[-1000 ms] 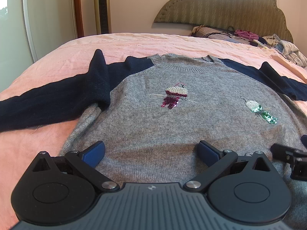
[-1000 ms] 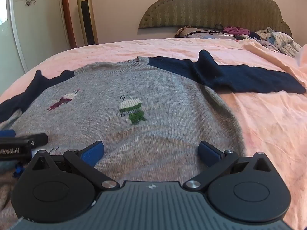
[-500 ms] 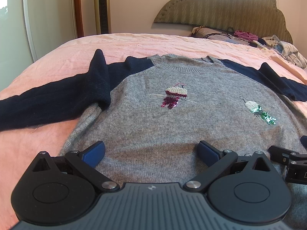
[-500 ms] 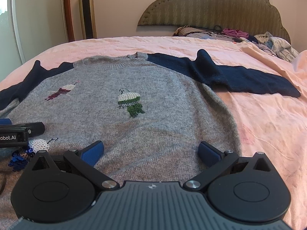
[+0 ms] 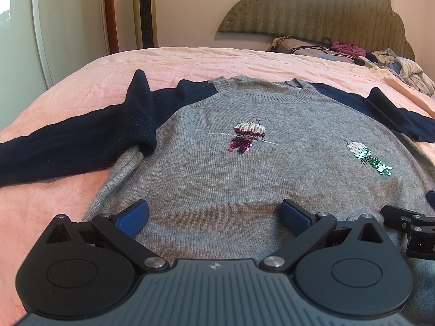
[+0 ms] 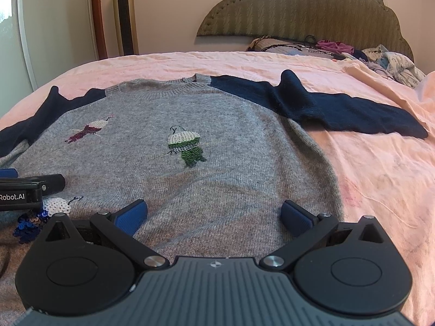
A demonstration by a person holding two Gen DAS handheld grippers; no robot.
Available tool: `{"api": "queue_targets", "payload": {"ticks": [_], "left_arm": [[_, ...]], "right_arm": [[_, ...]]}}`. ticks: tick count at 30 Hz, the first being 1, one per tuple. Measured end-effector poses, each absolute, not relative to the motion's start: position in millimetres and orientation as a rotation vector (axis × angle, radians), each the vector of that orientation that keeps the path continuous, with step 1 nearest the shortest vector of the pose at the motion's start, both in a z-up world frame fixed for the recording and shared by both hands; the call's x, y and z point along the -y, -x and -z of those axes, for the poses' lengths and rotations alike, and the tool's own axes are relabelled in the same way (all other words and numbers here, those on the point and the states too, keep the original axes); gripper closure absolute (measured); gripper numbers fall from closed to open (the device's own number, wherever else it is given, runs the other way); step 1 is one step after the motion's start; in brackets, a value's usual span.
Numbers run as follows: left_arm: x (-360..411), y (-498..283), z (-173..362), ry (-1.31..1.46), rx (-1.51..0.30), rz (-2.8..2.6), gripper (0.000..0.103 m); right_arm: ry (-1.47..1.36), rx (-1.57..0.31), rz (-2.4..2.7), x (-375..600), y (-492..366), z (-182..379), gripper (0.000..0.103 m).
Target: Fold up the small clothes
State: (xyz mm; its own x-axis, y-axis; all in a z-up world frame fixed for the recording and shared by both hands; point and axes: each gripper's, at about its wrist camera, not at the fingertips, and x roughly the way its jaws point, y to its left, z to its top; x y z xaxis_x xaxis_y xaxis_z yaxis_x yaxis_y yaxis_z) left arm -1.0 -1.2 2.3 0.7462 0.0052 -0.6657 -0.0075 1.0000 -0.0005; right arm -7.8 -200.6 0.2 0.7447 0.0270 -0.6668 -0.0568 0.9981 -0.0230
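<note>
While both claws, left (image 5: 213,213) and right (image 6: 213,213), hover wide open and empty over the sweater (image 5: 244,168) hem, each should pinch one hem corner evenly.

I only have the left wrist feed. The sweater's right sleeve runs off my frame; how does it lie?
Observer: In the right wrist view the right sleeve lies spread out flat on the pink sheet, cuff end fully in view.
Operator: Any motif near the hem I'm missing?
Observer: Yes, a third sequin bird, white and blue, sits low on the sweater beside the left gripper.
Operator: And the right gripper?
Observer: The right gripper is open, holding nothing, over the sweater's lower right part.
</note>
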Motion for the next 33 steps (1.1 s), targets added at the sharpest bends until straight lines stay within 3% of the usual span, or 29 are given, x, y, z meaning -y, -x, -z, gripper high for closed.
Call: {"api": "queue_targets", "payload": {"ticks": [7, 15, 20, 22, 26, 28, 30, 33], "left_arm": [[1.1, 1.0, -2.2, 0.003, -0.728, -0.007, 0.000], [1.1, 1.1, -2.2, 0.003, -0.728, -0.007, 0.000], [1.2, 1.2, -2.3, 0.004, -0.728, -0.007, 0.000], [1.0, 1.1, -2.1, 0.003, -0.728, -0.007, 0.000], [0.5, 3.7, -2.4, 0.002, -0.728, -0.007, 0.000], [0.3, 3.5, -2.1, 0.003, -0.728, -0.007, 0.000], [0.4, 3.5, -2.2, 0.003, -0.728, -0.007, 0.000], [0.4, 3.6, -2.3, 0.003, -0.728, -0.007, 0.000]], "right_arm": [[-0.168, -0.656, -0.109, 247.0, 2.7, -28.7, 0.000], [-0.678, -0.493, 0.100, 434.7, -33.2, -58.8, 0.000], [-0.974, -0.459, 0.251, 527.9, -54.4, -18.3, 0.001], [-1.056, -0.449, 0.274, 550.3, -60.0, 1.6, 0.007], [-1.041, -0.421, 0.253, 565.8, -73.9, 18.3, 0.012], [-1.013, -0.421, 0.271, 563.9, -86.0, 24.4, 0.018], [-0.976, -0.451, 0.279, 561.1, -98.8, 30.6, 0.049], [-0.974, -0.487, 0.312, 564.0, -128.8, 20.9, 0.079]]}}
